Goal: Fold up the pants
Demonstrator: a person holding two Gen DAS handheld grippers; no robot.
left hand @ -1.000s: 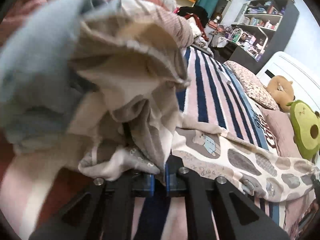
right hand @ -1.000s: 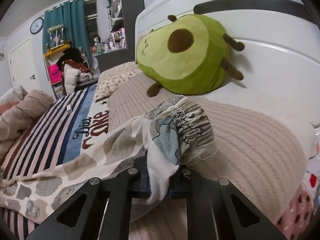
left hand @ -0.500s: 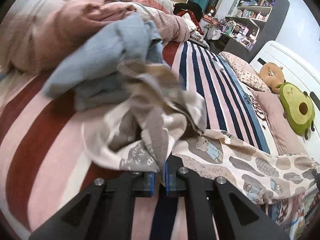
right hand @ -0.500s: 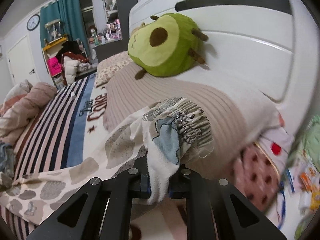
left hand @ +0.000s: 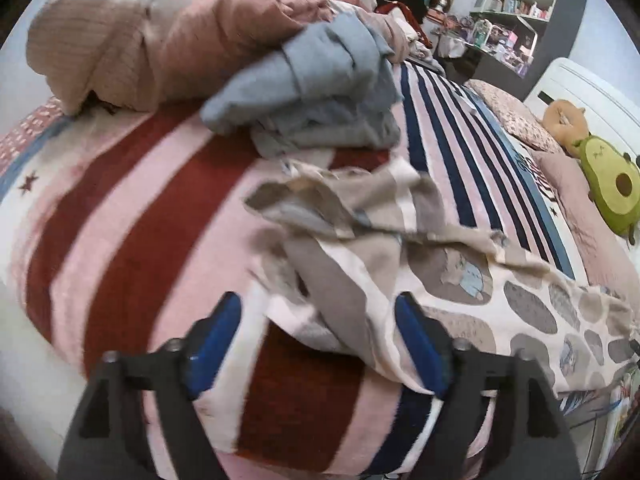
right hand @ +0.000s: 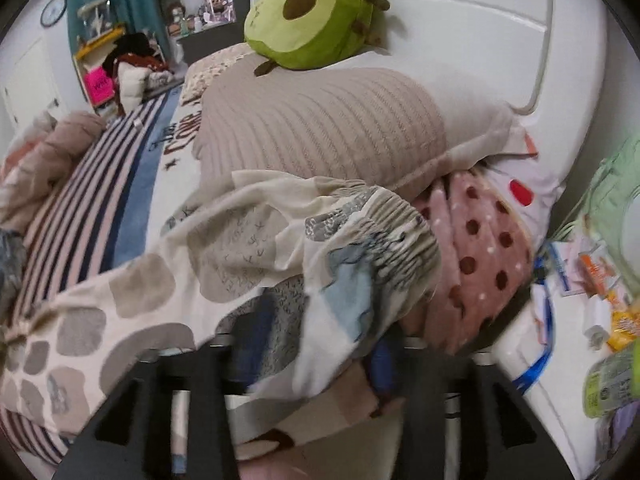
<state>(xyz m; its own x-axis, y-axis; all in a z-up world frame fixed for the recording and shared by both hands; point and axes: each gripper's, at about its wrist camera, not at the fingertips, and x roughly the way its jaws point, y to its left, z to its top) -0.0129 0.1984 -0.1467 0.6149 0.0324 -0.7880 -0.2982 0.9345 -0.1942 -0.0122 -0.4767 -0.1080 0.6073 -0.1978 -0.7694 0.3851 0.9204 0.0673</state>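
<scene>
The patterned pants (left hand: 460, 276) are seen laid lengthwise across the striped blanket (left hand: 132, 216) on the bed, the leg ends lying crumpled at the near left and the length running off to the right. In the left wrist view the left gripper (left hand: 318, 334) is held with its jaws wide apart; a flap of the leg fabric lies between the blue pads (left hand: 214, 334) but is not pinched by them. In the right wrist view the gathered elastic waistband (right hand: 396, 228) is draped over the right gripper (right hand: 316, 354), just beside a ribbed beige pillow (right hand: 320, 128) and a pink dotted cushion (right hand: 476, 252). The right jaws appear to be parted, with cloth lying loose over and between them, though the pads are largely hidden by the fabric, so this is offered as a judgement. An avocado plush (right hand: 312, 20) is seen resting at the far end on the pillow, against the white headboard (right hand: 480, 36), and a grey garment (left hand: 320, 92) with a pink quilt (left hand: 168, 32) is heaped beyond the leg ends. The step in hand is judged to be the laying-out of the garment: both ends appear to be set down, but the legs are not yet flat. The next move is thought to call for the rumpled leg ends to be regripped and smoothed or aligned, after which one half could be brought over the other.
</scene>
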